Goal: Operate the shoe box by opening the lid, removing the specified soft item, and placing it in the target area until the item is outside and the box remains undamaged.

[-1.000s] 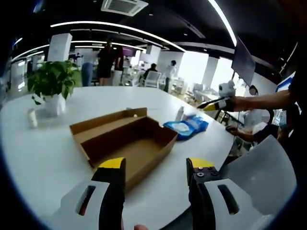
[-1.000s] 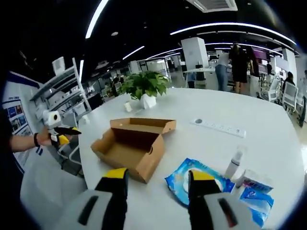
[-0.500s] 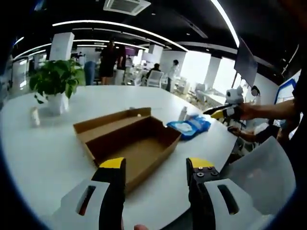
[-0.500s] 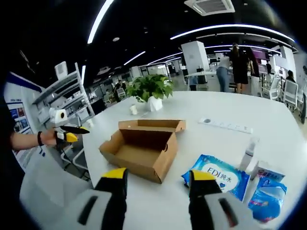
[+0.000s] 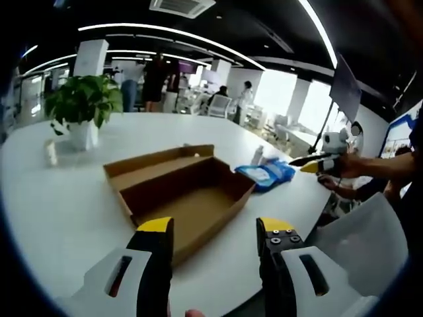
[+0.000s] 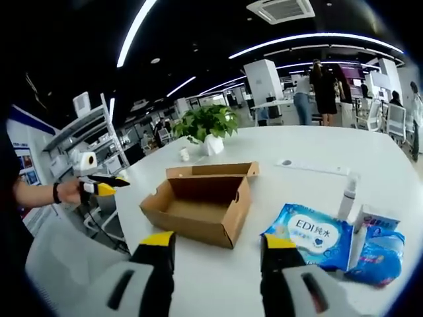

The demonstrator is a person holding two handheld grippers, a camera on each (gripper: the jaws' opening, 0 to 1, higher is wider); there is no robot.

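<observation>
An open brown cardboard shoe box [image 5: 182, 195] lies on the white table [image 5: 59, 205], its lid folded back and its inside bare as far as I can see. The same box [image 6: 198, 205] sits left of a blue wet-wipes pack [image 6: 309, 234] in the right gripper view. That soft blue pack [image 5: 268, 174] lies just right of the box in the left gripper view. My left gripper [image 5: 215, 231] is open above the box's near corner, holding nothing. My right gripper [image 6: 215, 246] is open above the table, between box and pack. Each gripper also appears held off the table's edge in the other's view.
A potted green plant [image 5: 79, 109] stands at the table's far side, with a small bottle beside it. A slim spray bottle [image 6: 347, 197] and a second blue packet [image 6: 378, 254] lie right of the wipes. A white power strip [image 6: 310, 166] lies beyond. People stand in the background.
Both views have shifted as the hands moved. In the right gripper view the wipes pack has slid rightward from under the right jaw. The box and pack themselves lie still.
</observation>
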